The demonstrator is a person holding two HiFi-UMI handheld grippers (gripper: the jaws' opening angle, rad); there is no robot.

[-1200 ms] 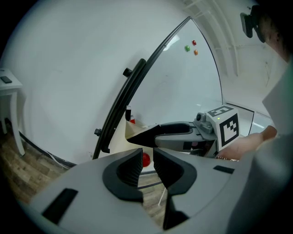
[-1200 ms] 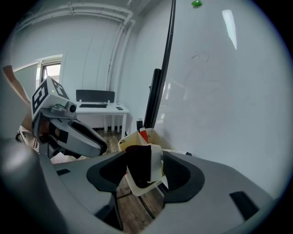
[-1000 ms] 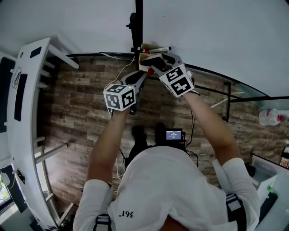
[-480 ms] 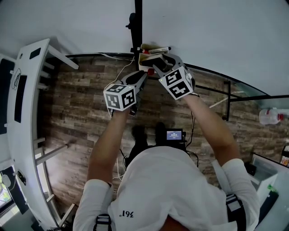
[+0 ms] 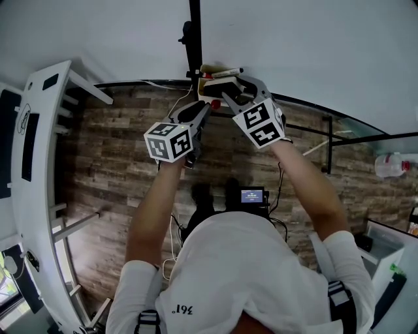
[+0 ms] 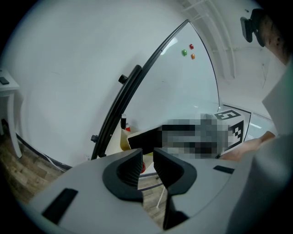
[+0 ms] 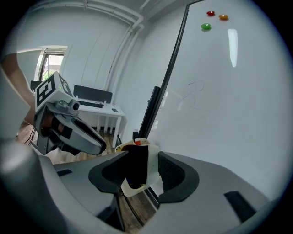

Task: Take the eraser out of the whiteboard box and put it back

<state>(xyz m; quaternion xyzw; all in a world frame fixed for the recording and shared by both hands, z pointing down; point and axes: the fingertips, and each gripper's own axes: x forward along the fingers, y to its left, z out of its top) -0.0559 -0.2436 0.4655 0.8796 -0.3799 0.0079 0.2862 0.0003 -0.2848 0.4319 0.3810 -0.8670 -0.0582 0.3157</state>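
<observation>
Cream box (image 6: 122, 140) hangs at the whiteboard's (image 7: 219, 91) bottom edge, tight vs the black frame post (image 5: 194, 32). A marker (image 5: 228, 70) sits at the box's top; what else is inside I can't make out. The eraser (image 7: 136, 165), dark on one face and pale on the other, is right at the box mouth, btwn the fingers of the right gripper (image 7: 144, 157). Those fingers have just been closing and now press it on both sides. Can't tell if its lower end is clear of the box rim.

Left gripper (image 6: 147, 153) hovers just beside and a bit below the box, fingers a narrow gap apart w/ nothing btwn them, apart from the eraser.

Room to move: plain board face runs up from the box to three small magnets (image 7: 210, 13) near the top edge. Wood floor (image 5: 111, 143) spreads below the bottom edge. A white worktop (image 5: 36, 150) stands well off to the left.
</observation>
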